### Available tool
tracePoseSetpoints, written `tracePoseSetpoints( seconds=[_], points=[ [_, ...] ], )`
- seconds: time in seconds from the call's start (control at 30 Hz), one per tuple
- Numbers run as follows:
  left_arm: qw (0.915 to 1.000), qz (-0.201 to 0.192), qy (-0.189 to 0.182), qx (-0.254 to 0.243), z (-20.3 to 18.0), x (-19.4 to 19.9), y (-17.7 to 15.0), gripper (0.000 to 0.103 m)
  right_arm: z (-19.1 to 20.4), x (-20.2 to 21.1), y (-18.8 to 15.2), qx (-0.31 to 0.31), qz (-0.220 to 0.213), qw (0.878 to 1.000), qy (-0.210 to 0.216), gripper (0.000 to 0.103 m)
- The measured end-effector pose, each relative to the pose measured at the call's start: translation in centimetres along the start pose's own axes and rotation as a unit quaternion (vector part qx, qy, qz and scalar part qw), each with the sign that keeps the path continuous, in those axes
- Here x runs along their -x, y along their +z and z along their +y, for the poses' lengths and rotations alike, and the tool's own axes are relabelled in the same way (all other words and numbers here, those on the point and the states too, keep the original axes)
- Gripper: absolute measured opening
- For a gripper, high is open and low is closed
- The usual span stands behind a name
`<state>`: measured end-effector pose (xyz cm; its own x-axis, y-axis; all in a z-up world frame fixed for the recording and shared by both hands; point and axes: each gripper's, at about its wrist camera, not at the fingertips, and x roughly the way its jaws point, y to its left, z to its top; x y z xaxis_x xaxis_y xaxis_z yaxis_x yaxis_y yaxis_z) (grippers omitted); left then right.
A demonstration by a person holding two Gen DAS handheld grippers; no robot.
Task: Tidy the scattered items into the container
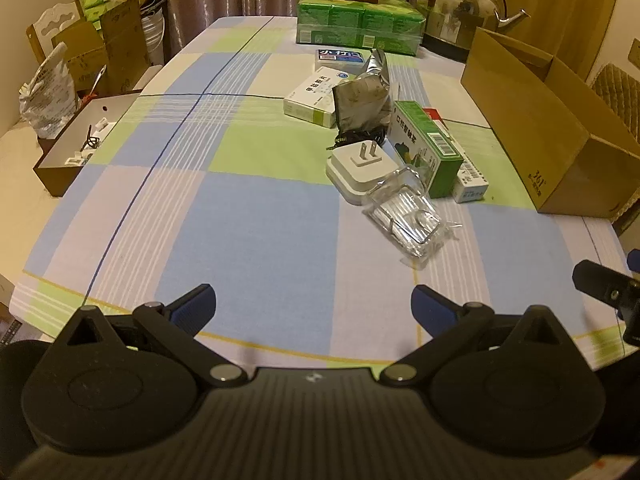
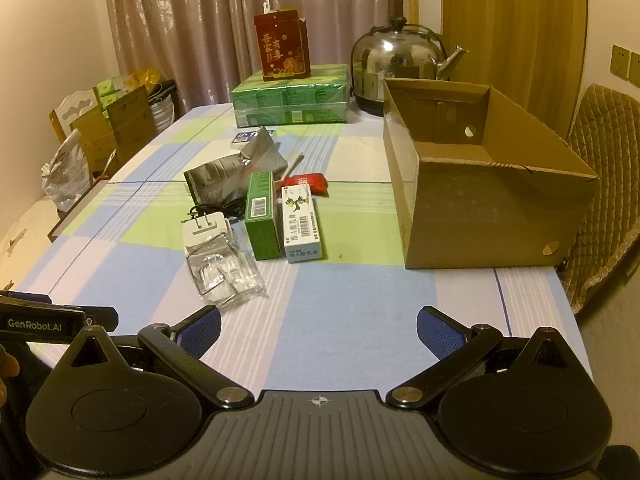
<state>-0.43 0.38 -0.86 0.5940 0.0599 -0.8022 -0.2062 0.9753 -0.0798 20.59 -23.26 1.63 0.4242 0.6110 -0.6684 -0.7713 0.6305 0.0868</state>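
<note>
An open cardboard box (image 2: 480, 208) (image 1: 532, 120) stands on the right of the checked tablecloth. Left of it lie scattered items: a clear plastic pack (image 2: 226, 272) (image 1: 408, 216), a white plug adapter (image 2: 204, 232) (image 1: 360, 168), a green carton (image 2: 262, 216) (image 1: 430, 144), a white carton (image 2: 301, 224) (image 1: 472, 180), a silver foil bag (image 2: 236, 172) (image 1: 362, 100), a red packet (image 2: 310, 182) and a white medicine box (image 1: 312, 102). My left gripper (image 1: 314, 308) and right gripper (image 2: 318, 330) hover open near the table's front edge, both empty.
A green wrapped bundle (image 2: 290, 98) with a red box (image 2: 282, 46) on top and a steel kettle (image 2: 396, 64) stand at the back. A brown tray (image 1: 76, 144) and cardboard boxes (image 1: 104, 52) sit off the left edge. A padded chair (image 2: 604, 184) is at the right.
</note>
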Motion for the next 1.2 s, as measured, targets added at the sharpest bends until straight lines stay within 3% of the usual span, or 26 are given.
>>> tracePoseSetpoints(
  seconds=[0.33, 0.63, 0.87, 1.2],
  points=[
    [0.9999, -0.013, 0.0, -0.003, 0.2, 0.0, 0.0, 0.102, -0.1, -0.3, 0.0, -0.008, 0.005, 1.0, 0.0, 0.101],
    [0.9988, -0.043, -0.011, -0.02, 0.5, 0.1, 0.9, 0.102, 0.1, -0.9, 0.6, 0.001, 0.002, 1.0, 0.027, 0.101],
    [0.998, -0.046, -0.003, -0.043, 1.6, -0.6, 1.7, 0.102, 1.5, -2.1, 0.9, 0.061, -0.001, 0.996, 0.059, 0.101],
    [0.9958, -0.037, -0.033, -0.077, 2.8, -1.8, 2.4, 0.102, 2.6, -3.9, 1.6, 0.146, -0.008, 0.984, 0.107, 0.101]
  ],
)
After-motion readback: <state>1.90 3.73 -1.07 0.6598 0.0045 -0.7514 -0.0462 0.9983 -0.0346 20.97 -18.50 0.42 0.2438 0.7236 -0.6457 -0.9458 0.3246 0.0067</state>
